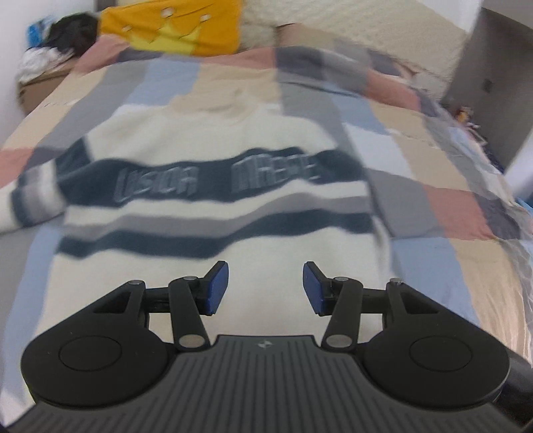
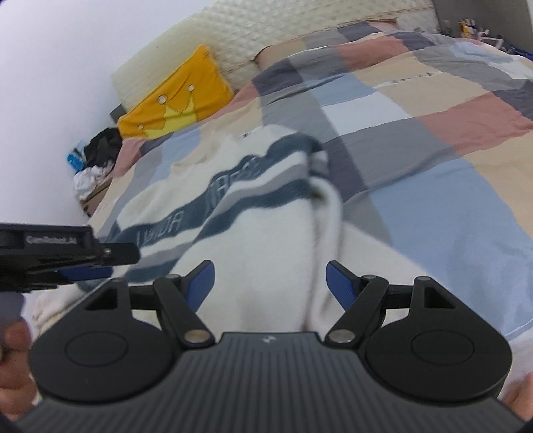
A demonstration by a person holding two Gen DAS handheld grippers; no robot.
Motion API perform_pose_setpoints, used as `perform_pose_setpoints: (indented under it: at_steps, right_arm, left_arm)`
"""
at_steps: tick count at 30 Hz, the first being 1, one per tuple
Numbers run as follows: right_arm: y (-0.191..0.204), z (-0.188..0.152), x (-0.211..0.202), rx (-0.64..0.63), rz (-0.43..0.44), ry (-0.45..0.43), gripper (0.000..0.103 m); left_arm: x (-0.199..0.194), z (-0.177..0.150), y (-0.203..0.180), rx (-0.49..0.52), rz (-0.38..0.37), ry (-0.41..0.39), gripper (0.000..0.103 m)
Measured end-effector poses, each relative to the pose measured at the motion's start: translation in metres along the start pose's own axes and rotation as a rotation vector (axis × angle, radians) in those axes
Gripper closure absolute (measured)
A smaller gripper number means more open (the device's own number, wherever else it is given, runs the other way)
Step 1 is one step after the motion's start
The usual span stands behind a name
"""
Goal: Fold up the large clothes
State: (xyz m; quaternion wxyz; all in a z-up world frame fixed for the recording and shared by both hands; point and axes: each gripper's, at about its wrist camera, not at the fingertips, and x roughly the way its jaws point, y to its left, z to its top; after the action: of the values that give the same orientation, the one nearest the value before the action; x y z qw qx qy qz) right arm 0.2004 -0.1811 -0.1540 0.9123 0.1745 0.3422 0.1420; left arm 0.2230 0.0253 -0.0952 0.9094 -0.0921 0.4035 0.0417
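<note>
A cream sweater [image 1: 206, 156] with dark stripes lies spread on the bed's patchwork quilt [image 1: 449, 206], below the yellow pillow [image 1: 173, 26]. Left claw [image 1: 265, 288] and right claw [image 2: 269, 284] hover above it, jaws apart, empty.

A bed [image 1: 433, 213] filled the room, covered by a patchwork quilt [image 2: 433, 140] in blue, beige, grey and pink. An orange cushion [image 1: 173, 26] with a yellow crown leaned against the cream quilted headboard [image 2: 266, 33]. White walls [image 2: 50, 83] stood behind, with a heap of dark and white laundry [image 2: 96, 160] beside the bed.
</note>
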Motion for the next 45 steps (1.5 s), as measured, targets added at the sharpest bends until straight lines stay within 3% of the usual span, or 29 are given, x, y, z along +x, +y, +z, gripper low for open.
perform_pose_setpoints:
  at_steps: [6,12,17,23,30,32,34,36,38,40,45]
  right_arm:
    - [-0.033,0.015,0.006,0.029,-0.089,0.01,0.027]
    - [-0.074,0.021,0.028,0.163,-0.167,0.066,0.027]
    - [-0.092,0.014,0.045,0.261,-0.218,0.123,0.027]
    - [-0.086,0.006,0.059,0.265,-0.256,0.156,0.028]
    - [-0.082,0.001,0.064,0.302,-0.258,0.174,0.03]
    - [-0.081,-0.003,0.063,0.332,-0.211,0.198,0.039]
    - [-0.08,-0.005,0.063,0.35,-0.208,0.217,0.067]
    - [-0.081,-0.008,0.061,0.402,-0.156,0.244,0.084]
    - [-0.08,-0.01,0.058,0.439,-0.141,0.249,0.086]
    - [-0.073,-0.002,0.051,0.392,-0.166,0.227,0.087]
    - [-0.071,0.041,0.027,0.324,-0.2,0.144,0.087]
  left_arm:
    - [0.032,-0.023,-0.018,0.077,-0.022,-0.028,0.047]
    - [0.046,-0.059,-0.001,0.081,-0.045,-0.038,0.047]
    - [0.054,-0.071,0.024,0.007,-0.084,-0.01,0.047]
    - [0.058,-0.062,0.051,-0.093,-0.177,0.006,0.047]
    - [0.039,-0.066,0.059,-0.063,-0.107,-0.073,0.047]
    - [0.036,-0.067,0.062,-0.088,-0.104,-0.08,0.047]
    - [0.035,-0.069,0.065,-0.111,-0.118,-0.073,0.047]
    - [0.036,-0.071,0.069,-0.137,-0.134,-0.059,0.047]
    - [0.036,-0.074,0.074,-0.164,-0.149,-0.049,0.047]
    - [0.036,-0.075,0.08,-0.194,-0.156,-0.044,0.047]
    - [0.038,-0.076,0.087,-0.245,-0.169,-0.033,0.047]
